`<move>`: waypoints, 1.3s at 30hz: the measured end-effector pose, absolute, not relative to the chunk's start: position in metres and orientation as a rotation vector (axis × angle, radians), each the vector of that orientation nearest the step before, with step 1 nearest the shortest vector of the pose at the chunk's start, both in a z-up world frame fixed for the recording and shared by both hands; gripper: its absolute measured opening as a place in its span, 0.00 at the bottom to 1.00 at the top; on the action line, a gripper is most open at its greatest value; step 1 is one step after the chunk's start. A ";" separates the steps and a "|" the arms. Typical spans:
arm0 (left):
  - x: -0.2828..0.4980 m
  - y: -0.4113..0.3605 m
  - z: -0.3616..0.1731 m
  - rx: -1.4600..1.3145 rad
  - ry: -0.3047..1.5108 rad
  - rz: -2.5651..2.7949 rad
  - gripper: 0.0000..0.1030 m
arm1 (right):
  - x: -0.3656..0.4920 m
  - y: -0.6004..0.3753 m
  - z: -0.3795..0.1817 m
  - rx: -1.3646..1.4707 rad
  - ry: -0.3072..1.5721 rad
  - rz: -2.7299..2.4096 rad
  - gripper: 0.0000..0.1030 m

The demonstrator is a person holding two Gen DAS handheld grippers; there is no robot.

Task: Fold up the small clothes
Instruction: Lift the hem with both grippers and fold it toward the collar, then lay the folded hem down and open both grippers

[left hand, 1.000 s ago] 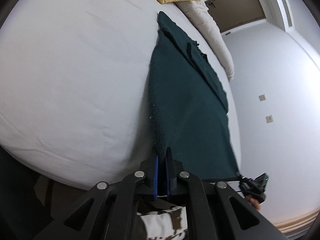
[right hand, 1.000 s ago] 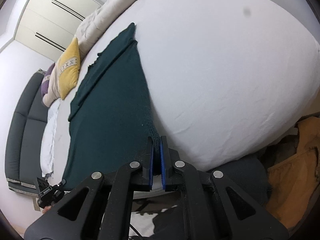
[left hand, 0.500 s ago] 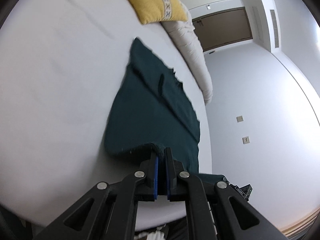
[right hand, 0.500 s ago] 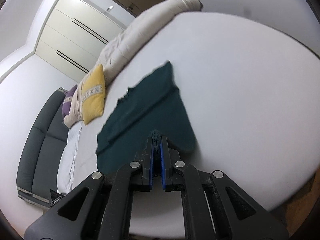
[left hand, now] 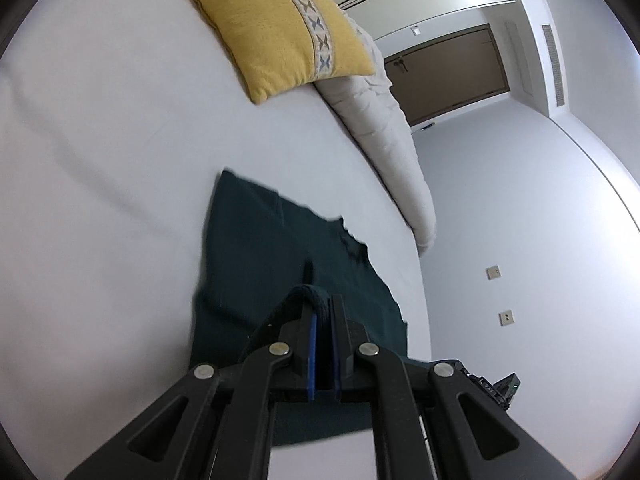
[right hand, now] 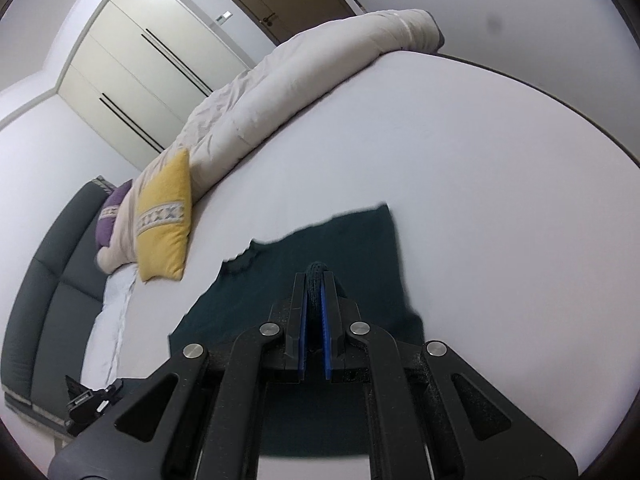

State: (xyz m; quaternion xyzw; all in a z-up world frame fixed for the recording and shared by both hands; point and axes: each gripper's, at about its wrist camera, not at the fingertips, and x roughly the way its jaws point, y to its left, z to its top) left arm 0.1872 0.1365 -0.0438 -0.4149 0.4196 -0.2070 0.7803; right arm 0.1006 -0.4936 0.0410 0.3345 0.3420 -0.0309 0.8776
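Observation:
A dark green garment [left hand: 256, 248] lies on the white bed [left hand: 100, 200]; it also shows in the right wrist view [right hand: 352, 248]. My left gripper [left hand: 323, 304] is shut on a bunched edge of the garment, held over the part that lies flat. My right gripper [right hand: 315, 280] is shut on another bunched edge of the garment the same way. The near part of the cloth is doubled over toward its far edge. The right gripper's body [left hand: 496, 388] shows at the lower right of the left wrist view.
A yellow cushion [left hand: 276, 28] and a rolled beige duvet [left hand: 384, 136] lie at the far side of the bed. A purple cushion [right hand: 108, 220] and a grey headboard [right hand: 48, 280] stand to the left. A wardrobe [right hand: 132, 64] and a door [left hand: 448, 72] stand beyond.
Both grippers have carried the garment's near edge up and forward over the bed. The cloth has gone from stretched long off the bed's edge to doubled over on itself.

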 end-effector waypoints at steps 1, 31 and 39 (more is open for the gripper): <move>0.199 0.135 -0.047 -0.897 0.910 -0.442 0.06 | 0.119 -0.496 0.039 0.698 0.716 -0.074 0.04; 0.319 0.126 -0.083 -0.829 0.887 -0.289 0.63 | 0.259 -0.526 -0.066 0.650 0.772 -0.332 0.61; 0.295 0.064 -0.083 -0.552 0.895 -0.291 0.63 | 0.266 -0.446 -0.042 0.355 0.776 -0.186 0.59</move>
